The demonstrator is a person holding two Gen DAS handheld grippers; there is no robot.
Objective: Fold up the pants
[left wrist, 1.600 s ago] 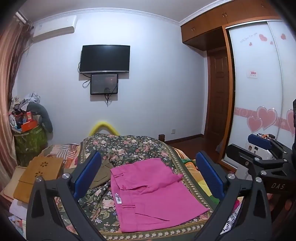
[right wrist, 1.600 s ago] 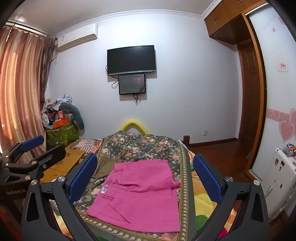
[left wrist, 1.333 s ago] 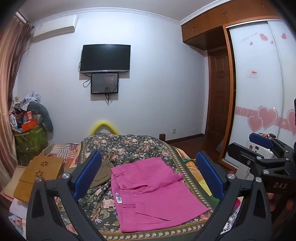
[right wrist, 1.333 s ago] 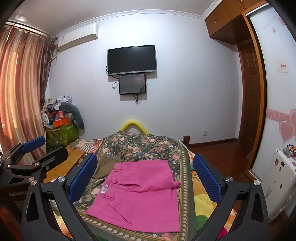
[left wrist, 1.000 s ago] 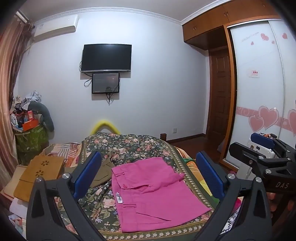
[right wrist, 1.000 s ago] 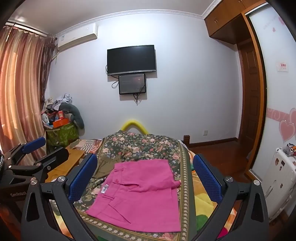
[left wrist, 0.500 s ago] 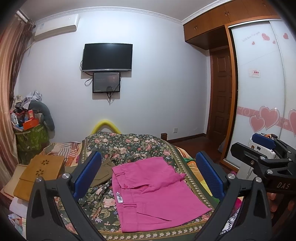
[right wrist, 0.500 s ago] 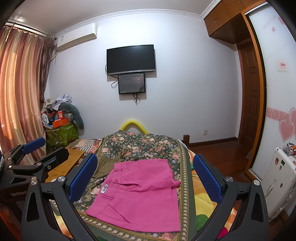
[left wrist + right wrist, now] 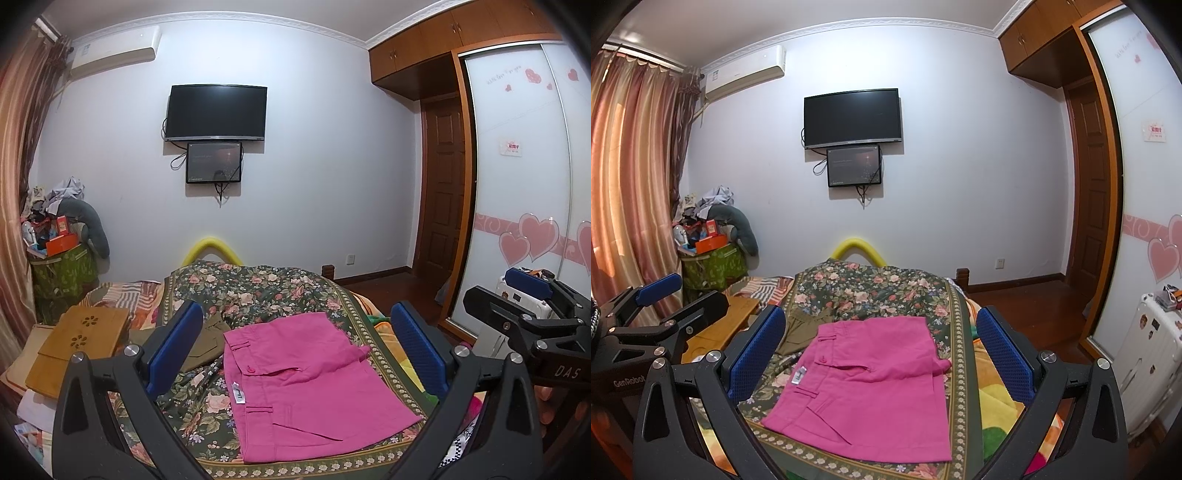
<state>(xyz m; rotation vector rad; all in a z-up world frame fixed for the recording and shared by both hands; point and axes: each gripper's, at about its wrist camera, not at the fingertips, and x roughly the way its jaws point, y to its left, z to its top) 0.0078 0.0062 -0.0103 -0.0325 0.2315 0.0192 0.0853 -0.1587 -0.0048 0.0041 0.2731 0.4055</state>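
At 9 o'clock a wooden tray [image 9: 79,345] sits on the bed's edge. Left gripper [image 9: 295,349] hangs spread wide, empty, above the folded pink pants [image 9: 310,384], which lie flat on the floral blanket [image 9: 258,288]. At 3 o'clock the right gripper [image 9: 881,350] hangs likewise wide and empty.

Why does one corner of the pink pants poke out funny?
The pink pants lie folded on the flowery bedspread, but a pointed flap of an upper layer sticks out past the right edge. It makes the fold look uneven. Nothing looks spilled or torn.
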